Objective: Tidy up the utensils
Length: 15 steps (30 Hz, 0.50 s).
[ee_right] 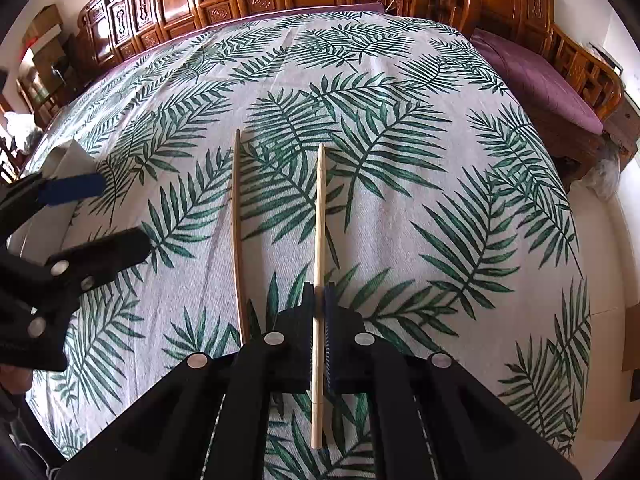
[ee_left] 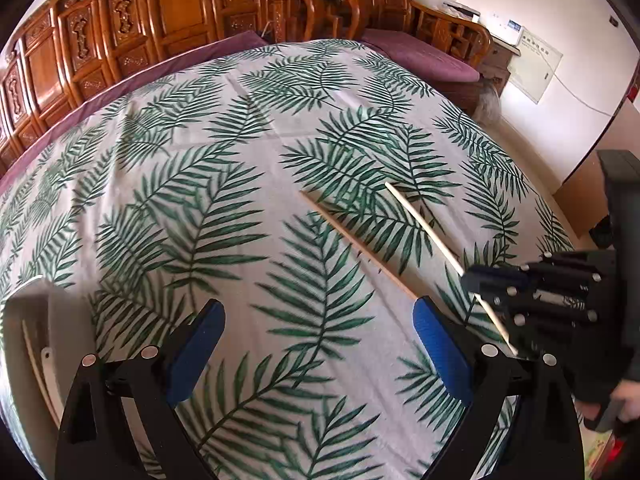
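- Fingers: right gripper (ee_right: 319,300) clenched on one chopstick (ee_right: 319,216), approx. mid-shaft, pads either side. Left gripper (ee_left: 316,336) released, fingers spread wide, nothing btwn them.
- Worktop (ee_right: 420,216): covered w/ white cloth, green palm-leaf print; both utensils sit on it.
- White tray (ee_left: 24,320), at left edge of left wrist view: holds a pale stick-like item; likely the destination, cannot confirm.
- Held chopstick: pale wood, slim, tapering to far end. Whether it is off the cloth cannot be told. Grip near mid-length probably keeps it balanced for transfer.
- Second chopstick (ee_right: 238,232): same look, flat on cloth just beside the held one, roughly parallel, not touching. Near end lies at left gripper's right-side finger (ee_left: 436,344); judged next pick for that open gripper.
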Each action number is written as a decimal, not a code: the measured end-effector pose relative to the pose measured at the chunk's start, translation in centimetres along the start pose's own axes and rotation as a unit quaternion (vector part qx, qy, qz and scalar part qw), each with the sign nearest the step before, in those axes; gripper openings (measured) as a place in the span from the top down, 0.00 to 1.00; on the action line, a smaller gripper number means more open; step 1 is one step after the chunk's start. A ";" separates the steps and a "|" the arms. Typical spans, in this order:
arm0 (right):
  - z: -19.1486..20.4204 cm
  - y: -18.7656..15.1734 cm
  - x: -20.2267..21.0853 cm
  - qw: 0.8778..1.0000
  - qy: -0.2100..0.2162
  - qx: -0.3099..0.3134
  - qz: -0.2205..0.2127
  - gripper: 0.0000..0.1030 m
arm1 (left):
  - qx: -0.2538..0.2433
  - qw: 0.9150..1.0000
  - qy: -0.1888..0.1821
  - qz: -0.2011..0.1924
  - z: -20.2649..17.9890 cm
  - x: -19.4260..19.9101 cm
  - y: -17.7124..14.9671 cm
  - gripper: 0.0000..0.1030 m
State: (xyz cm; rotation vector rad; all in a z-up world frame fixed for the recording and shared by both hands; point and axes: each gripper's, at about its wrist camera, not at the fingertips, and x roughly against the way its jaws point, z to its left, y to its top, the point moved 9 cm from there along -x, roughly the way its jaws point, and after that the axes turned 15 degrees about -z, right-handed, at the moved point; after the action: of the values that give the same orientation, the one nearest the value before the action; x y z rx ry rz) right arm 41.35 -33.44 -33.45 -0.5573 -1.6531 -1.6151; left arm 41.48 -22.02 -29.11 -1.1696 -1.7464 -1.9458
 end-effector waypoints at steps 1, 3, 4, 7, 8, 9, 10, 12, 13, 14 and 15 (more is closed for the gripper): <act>-0.1 -0.1 0.2 1.000 -0.001 -0.001 -0.001 0.94 | -0.001 1.000 -0.001 0.001 -0.3 -0.2 0.1 0.11; -0.3 -0.4 0.7 1.000 -0.001 -0.004 -0.003 0.94 | -0.003 1.000 -0.002 0.003 -0.8 -0.7 0.2 0.13; -0.5 -0.5 1.0 1.000 -0.002 -0.006 -0.005 0.94 | -0.004 1.000 -0.004 0.004 -1.1 -0.9 0.3 0.19; -0.9 -0.9 1.8 1.000 -0.004 -0.011 -0.008 0.94 | 0.002 1.000 -0.012 0.011 -2.0 -1.6 0.3 0.28; -1.0 -1.0 2.0 1.000 -0.004 -0.012 -0.009 0.94 | 0.002 1.000 -0.014 0.012 -2.3 -1.8 0.3 0.30; -1.1 -1.2 2.2 1.000 -0.004 -0.013 -0.010 0.94 | 0.001 1.000 -0.016 0.014 -2.7 -2.0 0.3 0.35; -1.2 -1.4 2.5 1.000 -0.004 -0.015 -0.010 0.94 | 0.001 1.000 -0.018 0.016 -3.0 -2.2 0.2 0.38; -1.5 -1.6 2.7 1.000 -0.005 -0.016 -0.011 0.94 | 0.001 1.000 -0.022 0.019 -3.6 -2.6 0.2 0.45; -1.6 -1.7 2.8 1.000 -0.006 -0.016 -0.011 0.94 | 0.001 1.000 -0.023 0.022 -3.8 -2.9 0.2 0.49; -1.8 -1.8 2.9 1.000 -0.007 -0.017 -0.012 0.94 | 0.002 0.999 -0.023 0.025 -4.1 -3.1 0.2 0.51; -2.0 -1.8 3.0 1.000 -0.007 -0.020 -0.013 0.94 | 0.003 0.999 -0.023 0.027 -4.2 -3.3 0.2 0.56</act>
State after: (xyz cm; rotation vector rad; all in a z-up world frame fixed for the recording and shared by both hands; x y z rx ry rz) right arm 38.53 -36.13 -32.52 -0.5705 -1.6482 -1.6695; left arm 42.09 -26.97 -31.08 -1.2562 -1.7240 -1.8970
